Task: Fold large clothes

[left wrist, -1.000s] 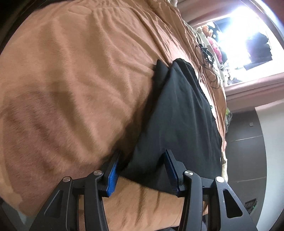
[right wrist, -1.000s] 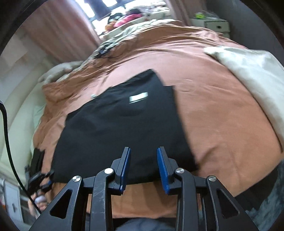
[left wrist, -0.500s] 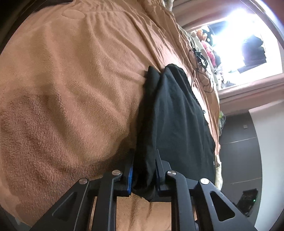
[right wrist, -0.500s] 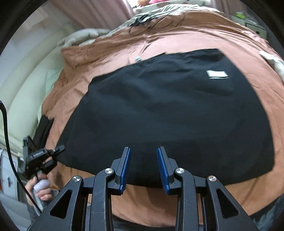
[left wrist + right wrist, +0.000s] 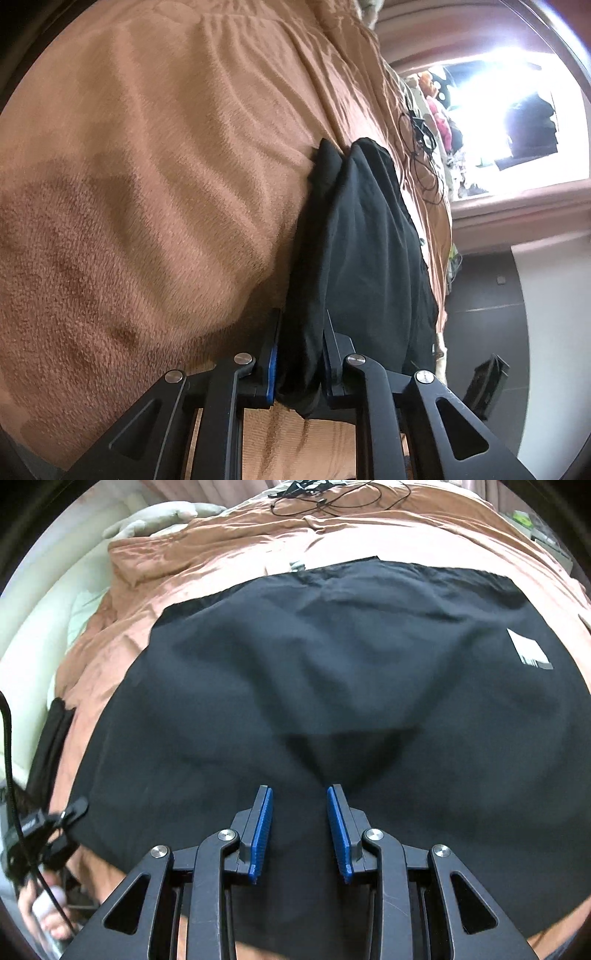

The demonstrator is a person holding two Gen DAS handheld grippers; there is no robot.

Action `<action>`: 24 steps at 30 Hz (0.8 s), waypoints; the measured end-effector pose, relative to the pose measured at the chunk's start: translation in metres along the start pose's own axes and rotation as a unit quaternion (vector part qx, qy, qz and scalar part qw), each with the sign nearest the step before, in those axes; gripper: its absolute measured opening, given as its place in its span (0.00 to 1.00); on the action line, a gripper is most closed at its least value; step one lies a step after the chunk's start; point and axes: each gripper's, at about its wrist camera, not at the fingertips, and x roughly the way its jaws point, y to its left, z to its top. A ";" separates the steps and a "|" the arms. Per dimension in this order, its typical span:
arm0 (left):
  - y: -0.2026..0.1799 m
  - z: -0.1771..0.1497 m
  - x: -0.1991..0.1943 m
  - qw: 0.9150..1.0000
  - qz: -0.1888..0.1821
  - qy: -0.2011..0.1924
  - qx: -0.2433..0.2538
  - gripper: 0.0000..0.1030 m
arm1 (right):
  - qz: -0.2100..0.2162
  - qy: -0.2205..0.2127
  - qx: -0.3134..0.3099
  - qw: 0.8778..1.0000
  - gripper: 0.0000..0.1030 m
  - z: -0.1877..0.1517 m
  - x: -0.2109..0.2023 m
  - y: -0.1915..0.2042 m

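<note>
I'm gripping the black garment [image 5: 362, 236] at its near edge with my left gripper [image 5: 301, 354], the blue-padded fingers [image 5: 272, 363] pinched close on a bunched fold of the cloth. From this side the garment is running away from me as a long dark ridge over the brown blanket [image 5: 155, 177], its far corner rising in two soft peaks. The blanket is lying rumpled in broad ripples to the left of the cloth. Beyond the garment a tangle of black cable [image 5: 419, 147] is sitting on the blanket, and a bright window [image 5: 517, 122] is glaring behind it.

My right gripper [image 5: 300, 823] is hovering low over the garment [image 5: 332, 672], fingers [image 5: 263, 827] parted to a moderate gap with nothing between them; I cannot tell whether the tips are touching the cloth. In this view the garment is spreading flat and wide across the blanket [image 5: 229, 554], filling most of the frame, with a soft crease dipping just ahead of my fingertips. A white label [image 5: 530, 653] is showing on its right part. Over at the left edge my left gripper [image 5: 55, 823] is showing small and dark, at the garment's corner, and my hand [image 5: 48, 908] is wrapping its handle. A pale pillow [image 5: 33, 635] is lying along the left, and the cable [image 5: 325, 498] is coiling at the far end of the blanket.
</note>
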 end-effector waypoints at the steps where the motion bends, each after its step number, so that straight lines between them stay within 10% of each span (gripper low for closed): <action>1: 0.001 0.000 -0.001 1.000 -0.003 0.000 -0.009 0.18 | -0.004 -0.001 0.000 1.000 0.30 0.008 0.004 0.000; 24: 0.003 -0.003 0.004 0.998 0.029 -0.009 -0.050 0.18 | -0.014 -0.002 0.031 0.999 0.16 0.146 0.073 -0.016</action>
